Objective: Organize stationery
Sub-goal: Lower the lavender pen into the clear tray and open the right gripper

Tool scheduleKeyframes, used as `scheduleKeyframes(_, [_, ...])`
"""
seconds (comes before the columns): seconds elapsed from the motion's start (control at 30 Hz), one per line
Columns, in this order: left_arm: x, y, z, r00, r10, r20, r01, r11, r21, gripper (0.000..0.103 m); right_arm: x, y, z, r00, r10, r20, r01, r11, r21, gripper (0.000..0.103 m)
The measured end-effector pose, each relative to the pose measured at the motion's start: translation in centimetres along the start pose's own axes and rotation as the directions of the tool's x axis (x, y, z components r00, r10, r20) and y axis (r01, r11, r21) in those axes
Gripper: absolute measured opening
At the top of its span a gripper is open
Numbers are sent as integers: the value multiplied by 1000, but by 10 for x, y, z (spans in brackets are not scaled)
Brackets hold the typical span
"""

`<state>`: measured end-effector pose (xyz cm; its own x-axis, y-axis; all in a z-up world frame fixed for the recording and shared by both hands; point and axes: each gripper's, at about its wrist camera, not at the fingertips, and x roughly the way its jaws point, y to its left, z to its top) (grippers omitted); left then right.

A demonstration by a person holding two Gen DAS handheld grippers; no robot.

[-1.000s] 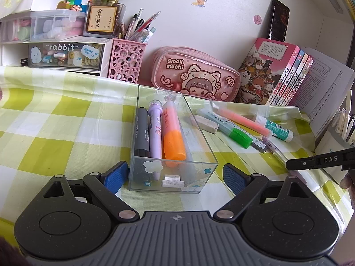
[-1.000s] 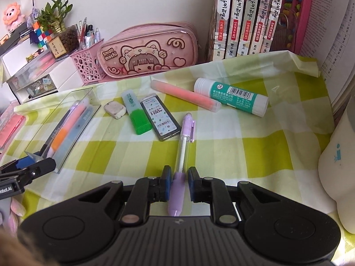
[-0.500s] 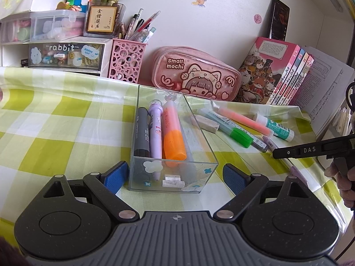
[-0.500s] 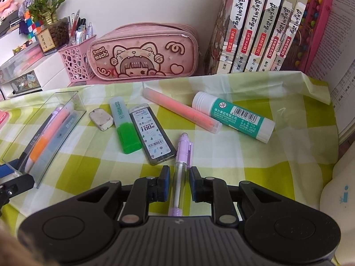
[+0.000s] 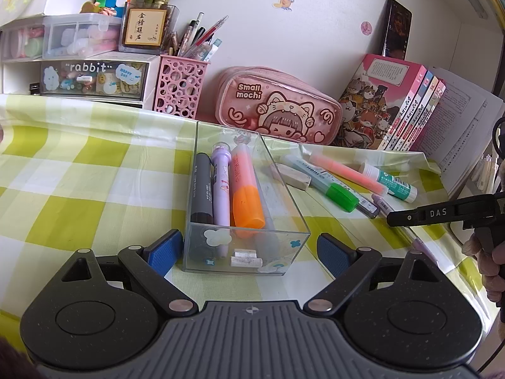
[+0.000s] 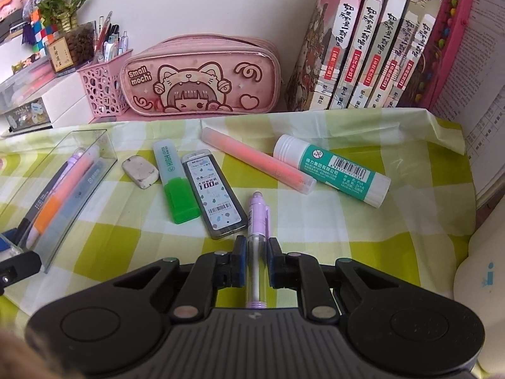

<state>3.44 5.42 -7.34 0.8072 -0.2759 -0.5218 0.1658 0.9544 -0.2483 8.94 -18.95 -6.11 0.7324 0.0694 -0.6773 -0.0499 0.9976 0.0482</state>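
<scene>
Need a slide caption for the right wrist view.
Right gripper closing around a purple pen lying on the checked tablecloth.

"Small mochi" on the pink pencil case [image 5: 277, 107], "rabbit" on the drawer [image 5: 91, 75], "DAS" on the right gripper [image 5: 438, 213], "HIGH" on the green highlighter [image 6: 175, 180], "100" on the lead case [image 6: 214, 195]

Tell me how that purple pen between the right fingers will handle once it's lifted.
The purple pen looks thin and stiff, probably very light. Its round, smooth barrel may slip or swivel, since the right gripper, now closing, meets it near the tail end. Its clip should limit rolling on the tablecloth.
</scene>
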Motion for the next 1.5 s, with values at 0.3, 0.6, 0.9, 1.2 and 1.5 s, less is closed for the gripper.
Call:
scheduleKeyframes(0.3, [0,0,0,1000,0,0,0,1000,0,88,-15,-4,6,990,134,34,-138,978,159,47])
scheduleKeyframes(0.6, [0,0,0,1000,-1,1,1,1000,-1,88,-9,26,23,954,293,60,-298,921,252,47])
scheduleKeyframes(0.9, [0,0,0,1000,-1,1,1,1000,-1,88,6,54,42,907,413,83,-413,834,366,47])
scheduleKeyframes(1.2, [-1,-1,0,1000,-2,1,2,1000,-1,88,22,91,61,857,513,41,-486,781,392,47])
scheduleKeyframes(1.5, [-1,-1,0,1000,-2,1,2,1000,-1,88,56,107,73,837,545,-45,-457,742,490,47])
